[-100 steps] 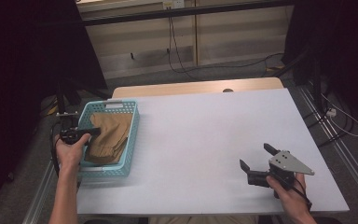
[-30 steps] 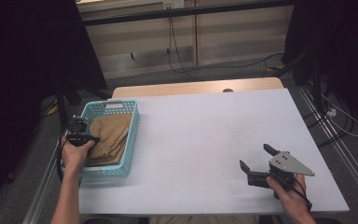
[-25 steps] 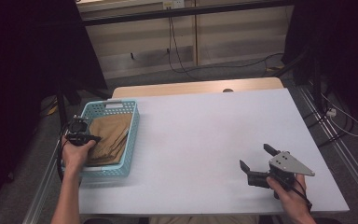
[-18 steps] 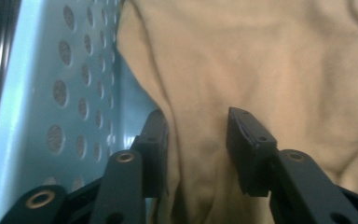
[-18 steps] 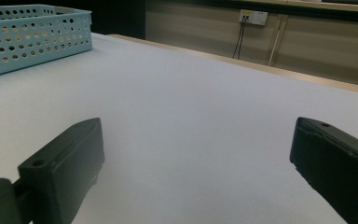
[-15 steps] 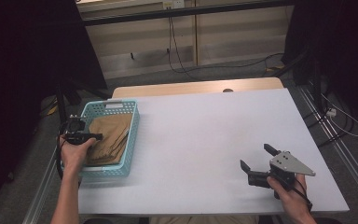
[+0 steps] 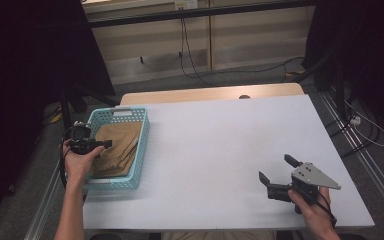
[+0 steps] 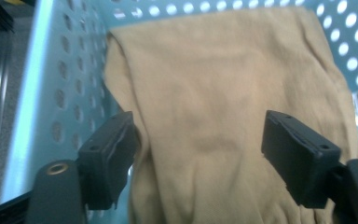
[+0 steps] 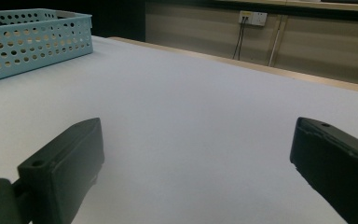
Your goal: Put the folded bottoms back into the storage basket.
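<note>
Left gripper (image 8: 200,154) hangs over the tan cloth (image 8: 223,107) folded in the blue basket (image 7: 141,150), jaws just opened wide and gripping nothing. Closing too shallow could pinch only the top fold, or snag the basket wall alongside. Right gripper (image 7: 276,174) waits wide open on the worktop (image 7: 220,145).

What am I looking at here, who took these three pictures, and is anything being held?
A person sits at a white table with a two-jaw tool in each hand. One camera looks down from above; the other two ride on the tools. The left hand-held gripper hangs over a turquoise basket holding folded tan cloth. Its jaws have just been opening and now straddle the cloth without pressing it, so nothing is held. The right hand-held gripper is open over bare tabletop at the near right.
</note>
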Motion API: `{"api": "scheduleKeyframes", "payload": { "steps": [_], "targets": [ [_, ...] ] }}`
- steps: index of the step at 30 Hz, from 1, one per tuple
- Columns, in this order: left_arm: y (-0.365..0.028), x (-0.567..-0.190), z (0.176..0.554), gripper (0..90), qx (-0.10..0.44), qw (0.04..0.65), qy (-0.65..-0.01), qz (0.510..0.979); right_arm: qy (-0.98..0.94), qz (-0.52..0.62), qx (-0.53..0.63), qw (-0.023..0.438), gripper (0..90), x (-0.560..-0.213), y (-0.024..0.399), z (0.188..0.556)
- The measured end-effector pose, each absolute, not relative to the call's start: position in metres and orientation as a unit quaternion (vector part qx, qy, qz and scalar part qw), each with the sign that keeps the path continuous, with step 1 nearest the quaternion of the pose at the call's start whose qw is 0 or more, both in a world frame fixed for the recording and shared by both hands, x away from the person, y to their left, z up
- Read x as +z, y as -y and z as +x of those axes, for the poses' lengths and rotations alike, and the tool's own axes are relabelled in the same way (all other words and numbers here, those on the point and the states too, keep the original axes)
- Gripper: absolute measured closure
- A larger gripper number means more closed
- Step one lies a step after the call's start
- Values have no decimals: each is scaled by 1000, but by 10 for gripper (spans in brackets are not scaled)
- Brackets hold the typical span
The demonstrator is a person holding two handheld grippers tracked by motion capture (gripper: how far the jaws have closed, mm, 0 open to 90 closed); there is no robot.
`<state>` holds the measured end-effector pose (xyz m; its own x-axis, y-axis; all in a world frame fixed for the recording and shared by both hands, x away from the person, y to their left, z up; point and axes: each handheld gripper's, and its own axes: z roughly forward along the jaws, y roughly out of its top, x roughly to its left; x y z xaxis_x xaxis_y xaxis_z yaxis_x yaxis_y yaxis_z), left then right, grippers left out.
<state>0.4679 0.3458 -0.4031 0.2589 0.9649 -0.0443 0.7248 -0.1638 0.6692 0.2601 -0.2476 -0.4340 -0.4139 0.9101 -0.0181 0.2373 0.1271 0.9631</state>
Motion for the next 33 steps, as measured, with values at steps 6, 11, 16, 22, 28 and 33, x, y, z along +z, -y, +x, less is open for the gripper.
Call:
{"api": "scheduleKeyframes", "payload": {
  "steps": [6, 11, 16, 22, 28, 33],
  "targets": [
    [-347, -396, 464, 137, 231, 331, -572, 714, -671, 429, 505, 332, 25, -434, 249, 261],
    [-351, -388, 461, 65, 245, 363, -568, 697, -671, 428, 505, 334, 25, -434, 249, 260],
    [-357, -380, 455, 46, 247, 406, -555, 683, -671, 429, 504, 334, 25, -434, 248, 262],
    [-363, -370, 447, 37, 252, 442, -522, 685, -673, 427, 502, 335, 25, -434, 246, 263],
    [-371, -366, 436, 55, 236, 442, -544, 673, -670, 434, 499, 336, 24, -435, 247, 266],
    [-370, -366, 419, 55, 244, 443, -529, 682, -671, 436, 497, 336, 24, -436, 246, 266]
  ]
}}
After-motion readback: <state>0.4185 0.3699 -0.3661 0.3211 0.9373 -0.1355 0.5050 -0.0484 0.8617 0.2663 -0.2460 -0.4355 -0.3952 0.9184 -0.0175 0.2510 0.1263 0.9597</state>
